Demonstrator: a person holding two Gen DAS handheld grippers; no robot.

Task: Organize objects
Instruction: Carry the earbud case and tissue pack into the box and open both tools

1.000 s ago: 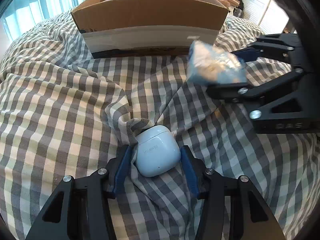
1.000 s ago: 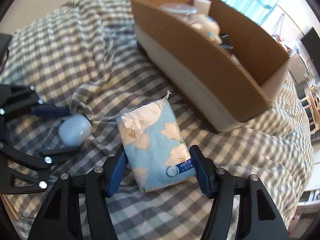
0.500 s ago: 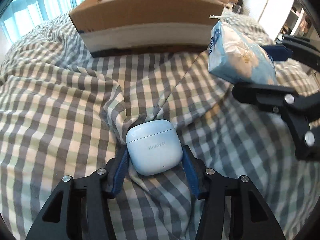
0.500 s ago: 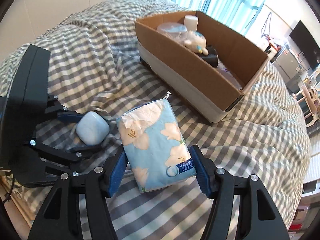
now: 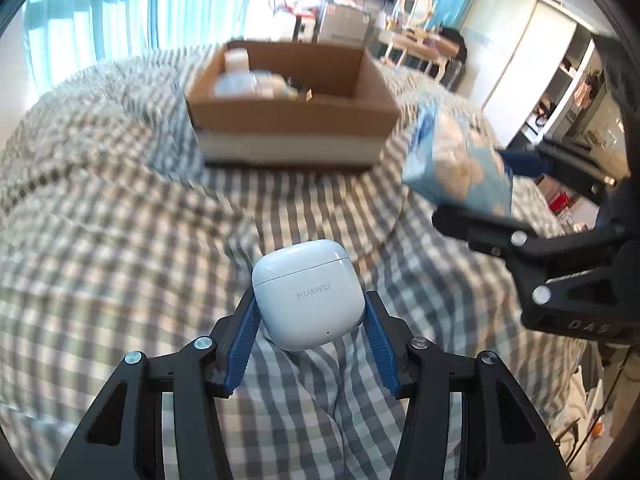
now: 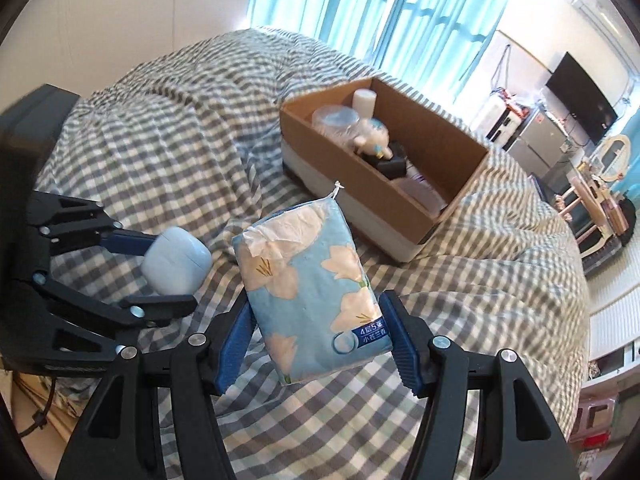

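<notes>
Both grippers loaded above the bed

The left gripper (image 5: 310, 320) clamps a pale blue earbud case (image 5: 309, 294); the right gripper (image 6: 320, 340) pinches a floral tissue pack (image 6: 310, 292), both held above the checked bedspread (image 5: 120, 240), the cardboard box (image 6: 400, 184) beyond.

Bed (image 6: 500, 264), covered in grey-and-white checked fabric (image 5: 120, 240), rumpled into folds and ridges across the surface. One cardboard box (image 6: 436, 200) rests directly on it toward the far side, open top, white band along the lower wall, dark strip at its base. The fabric bulges up around the box's base. No other item visibly lies on the fabric in either view.
</notes>
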